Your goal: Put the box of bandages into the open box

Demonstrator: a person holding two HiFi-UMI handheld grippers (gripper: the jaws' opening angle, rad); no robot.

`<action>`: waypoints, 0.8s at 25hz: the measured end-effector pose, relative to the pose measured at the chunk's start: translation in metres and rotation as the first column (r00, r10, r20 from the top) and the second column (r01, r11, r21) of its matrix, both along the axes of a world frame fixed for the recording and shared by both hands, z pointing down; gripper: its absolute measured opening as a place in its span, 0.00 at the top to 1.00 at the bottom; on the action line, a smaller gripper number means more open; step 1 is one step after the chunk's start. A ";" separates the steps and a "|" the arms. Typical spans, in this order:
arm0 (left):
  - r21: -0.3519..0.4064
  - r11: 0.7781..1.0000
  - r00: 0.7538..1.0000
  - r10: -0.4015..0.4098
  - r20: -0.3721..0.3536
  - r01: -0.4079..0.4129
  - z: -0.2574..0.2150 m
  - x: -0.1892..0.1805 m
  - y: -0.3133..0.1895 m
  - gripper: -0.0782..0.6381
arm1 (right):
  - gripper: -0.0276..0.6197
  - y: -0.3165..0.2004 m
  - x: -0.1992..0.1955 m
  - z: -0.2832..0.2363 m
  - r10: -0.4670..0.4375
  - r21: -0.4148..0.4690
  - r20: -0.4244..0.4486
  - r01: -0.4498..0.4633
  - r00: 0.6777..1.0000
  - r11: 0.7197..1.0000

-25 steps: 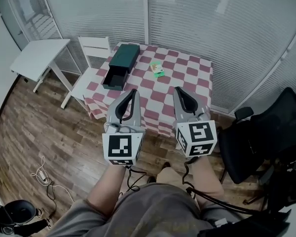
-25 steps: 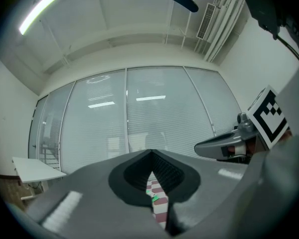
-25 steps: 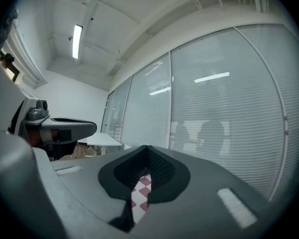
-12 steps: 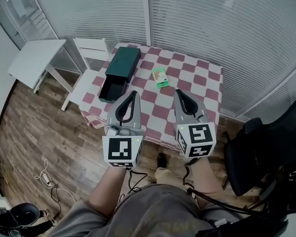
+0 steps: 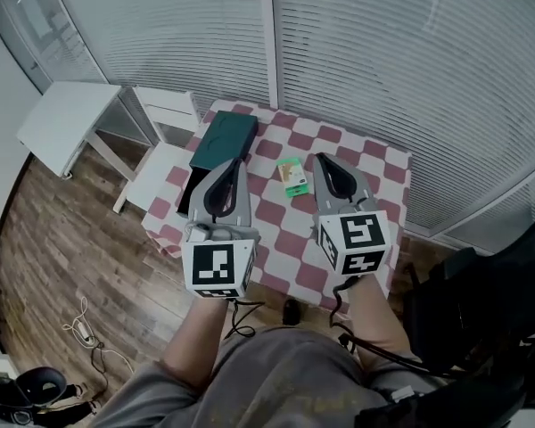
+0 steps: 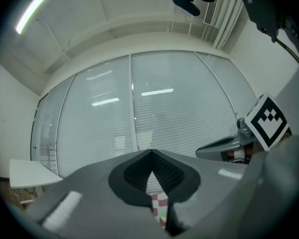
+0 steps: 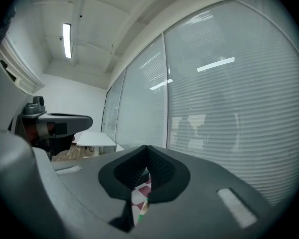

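The bandage box (image 5: 292, 177), small, green and white, lies on the red-and-white checked table (image 5: 361, 163) in the head view, between my two grippers and a little beyond their tips. The dark green box (image 5: 225, 136) lies at the table's left side. Its open drawer end (image 5: 188, 196) is mostly hidden behind my left gripper (image 5: 235, 162). My right gripper (image 5: 320, 159) hangs level over the table's near half. Both hold nothing, and their jaws meet at the tips in the left gripper view (image 6: 151, 152) and the right gripper view (image 7: 147, 147). A sliver of checked cloth (image 6: 158, 204) shows under the jaws.
A white chair (image 5: 163, 139) and a white side table (image 5: 67, 121) stand left of the table. Glass walls with blinds run behind it. A black office chair (image 5: 504, 279) is at the right, and cables (image 5: 82, 330) lie on the wooden floor.
Both grippers have moved forward together, from in front of the table to over its near half. The bandage box and the green box now sit closer to the jaw tips.
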State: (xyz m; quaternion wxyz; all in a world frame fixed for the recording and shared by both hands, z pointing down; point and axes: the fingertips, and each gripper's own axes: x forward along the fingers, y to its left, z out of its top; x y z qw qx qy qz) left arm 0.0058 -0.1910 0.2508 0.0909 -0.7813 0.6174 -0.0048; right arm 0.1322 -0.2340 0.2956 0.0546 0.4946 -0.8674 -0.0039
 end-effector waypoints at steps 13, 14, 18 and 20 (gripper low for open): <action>-0.021 0.998 0.999 0.052 -0.004 -0.052 0.009 -0.031 -0.083 0.89 | 0.91 -0.077 -0.029 0.021 0.053 -0.083 -0.063 -0.058 0.997 0.995; -0.032 0.998 0.998 0.056 -0.006 -0.056 0.011 -0.032 -0.088 0.89 | 0.91 -0.082 -0.029 0.024 0.057 -0.098 -0.069 -0.064 0.996 0.993; -0.069 0.995 0.997 0.076 -0.006 -0.076 0.027 -0.033 -0.101 0.89 | 0.91 -0.096 -0.030 0.041 0.069 -0.144 -0.080 -0.080 0.994 0.986; -0.086 0.993 0.997 0.081 -0.007 -0.081 0.035 -0.034 -0.107 0.89 | 0.91 -0.101 -0.031 0.052 0.073 -0.168 -0.090 -0.087 0.993 0.982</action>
